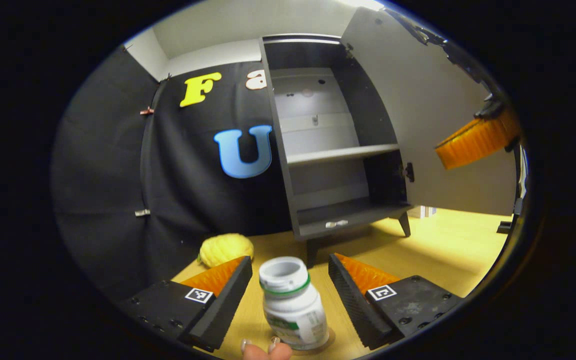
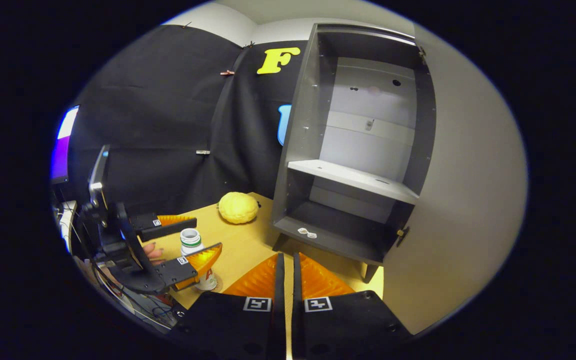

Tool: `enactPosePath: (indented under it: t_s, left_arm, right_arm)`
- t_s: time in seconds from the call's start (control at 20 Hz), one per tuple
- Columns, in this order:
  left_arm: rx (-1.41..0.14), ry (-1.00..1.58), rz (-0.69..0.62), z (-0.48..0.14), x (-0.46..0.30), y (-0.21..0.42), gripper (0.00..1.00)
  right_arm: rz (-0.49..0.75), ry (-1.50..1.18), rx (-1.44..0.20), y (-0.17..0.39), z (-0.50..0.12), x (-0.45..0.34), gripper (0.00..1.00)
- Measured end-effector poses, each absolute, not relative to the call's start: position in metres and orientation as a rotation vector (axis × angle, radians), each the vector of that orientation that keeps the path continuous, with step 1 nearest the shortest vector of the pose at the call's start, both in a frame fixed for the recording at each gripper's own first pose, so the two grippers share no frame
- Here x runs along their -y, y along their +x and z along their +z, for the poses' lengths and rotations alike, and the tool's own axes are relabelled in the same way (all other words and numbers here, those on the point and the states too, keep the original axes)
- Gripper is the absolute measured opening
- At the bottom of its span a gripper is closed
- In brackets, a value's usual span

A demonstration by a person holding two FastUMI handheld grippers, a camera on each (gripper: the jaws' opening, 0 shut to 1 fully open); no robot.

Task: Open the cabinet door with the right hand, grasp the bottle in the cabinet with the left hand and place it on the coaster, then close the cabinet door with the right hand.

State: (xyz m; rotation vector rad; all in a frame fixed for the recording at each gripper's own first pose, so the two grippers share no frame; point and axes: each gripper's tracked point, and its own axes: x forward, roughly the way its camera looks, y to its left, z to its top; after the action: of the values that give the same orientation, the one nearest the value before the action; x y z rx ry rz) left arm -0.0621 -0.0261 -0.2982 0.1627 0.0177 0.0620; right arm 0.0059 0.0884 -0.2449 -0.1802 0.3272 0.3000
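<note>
Your left gripper (image 1: 290,280) had its jaws released, spread wide to either side of the white plastic bottle with the green band under its cap (image 1: 293,309). Neither finger touched the bottle in the left gripper view. The bottle stood upright on the light wooden table (image 1: 448,250), on a thin round brownish coaster (image 1: 329,340) whose edge just peeked out at its base. Fingertips of your hand (image 1: 267,350) showed at the bottom edge, just beside the bottle.

In the right gripper view the left gripper (image 2: 188,250) bracketed the bottle (image 2: 193,250) near the table's front-left corner, well apart from the cabinet.

Your right gripper (image 2: 288,272) had its jaws clenched, fingers pressed together with nothing between them. It sat in front of the dark grey two-shelf cabinet (image 2: 358,150), just beside the inner face of the pale grey cabinet door (image 2: 468,210). The door was swung fully open. Both shelves were bare apart from small tags on the bottom one.

A yellow ribbed pumpkin-shaped object (image 2: 238,207) lay on the table, left of the cabinet, near the black cloth wall.
</note>
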Motion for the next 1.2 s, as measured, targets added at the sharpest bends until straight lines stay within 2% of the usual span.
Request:
enactPosePath:
  t_s: [0.15,0.25,0.35,0.4,0.45,0.55,0.6,0.7,0.85,0.9,1.0,1.05,1.15,1.2]
  left_arm:
    - [0.030,0.159,0.025,-0.239,0.040,-0.058,0.99]
    - [0.044,0.105,-0.010,-0.202,0.053,-0.060,0.96]
    - [0.046,0.059,-0.047,-0.169,0.070,-0.063,0.96]
    - [0.048,0.070,-0.067,-0.153,0.077,-0.066,1.00]
    - [0.051,0.099,-0.065,-0.137,0.080,-0.069,0.96]
    - [0.053,0.133,-0.065,-0.113,0.089,-0.076,0.99]
    - [0.048,0.125,-0.088,-0.106,0.098,-0.079,0.96]
    - [0.021,0.110,-0.133,-0.099,0.118,-0.085,0.99]
    - [-0.001,0.077,-0.160,-0.090,0.137,-0.096,0.99]
    - [0.001,0.059,-0.178,-0.086,0.146,-0.099,0.99]
    - [-0.012,0.031,-0.205,-0.083,0.159,-0.098,0.96]
    - [-0.012,0.027,-0.203,-0.081,0.160,-0.097,0.99]
    - [0.001,0.030,-0.193,-0.073,0.162,-0.097,0.96]
    - [0.012,0.033,-0.188,-0.068,0.163,-0.098,0.96]
  right_arm:
    - [0.292,-0.161,-0.288,-0.001,-0.203,-0.081,0.10]
    - [0.273,-0.154,-0.261,-0.006,-0.172,-0.071,0.11]
    - [0.267,-0.122,-0.227,-0.016,-0.138,-0.063,0.13]
    - [0.275,-0.093,-0.217,-0.023,-0.121,-0.059,0.16]
    - [0.286,-0.065,-0.205,-0.033,-0.103,-0.057,0.25]
    - [0.294,-0.039,-0.167,-0.050,-0.071,-0.045,0.40]
    - [0.289,-0.038,-0.134,-0.063,-0.052,-0.038,0.47]
    - [0.272,-0.008,-0.077,-0.085,-0.020,-0.023,0.61]
    - [0.247,0.062,-0.036,-0.119,0.007,0.007,0.65]
    - [0.204,0.063,-0.023,-0.122,0.011,0.024,0.70]
    - [0.102,0.054,-0.015,-0.128,0.009,0.059,0.74]
    - [0.068,0.058,-0.020,-0.131,0.007,0.071,0.76]
    - [0.053,0.067,-0.039,-0.140,0.004,0.083,1.00]
    - [0.048,0.064,-0.038,-0.142,0.005,0.090,1.00]
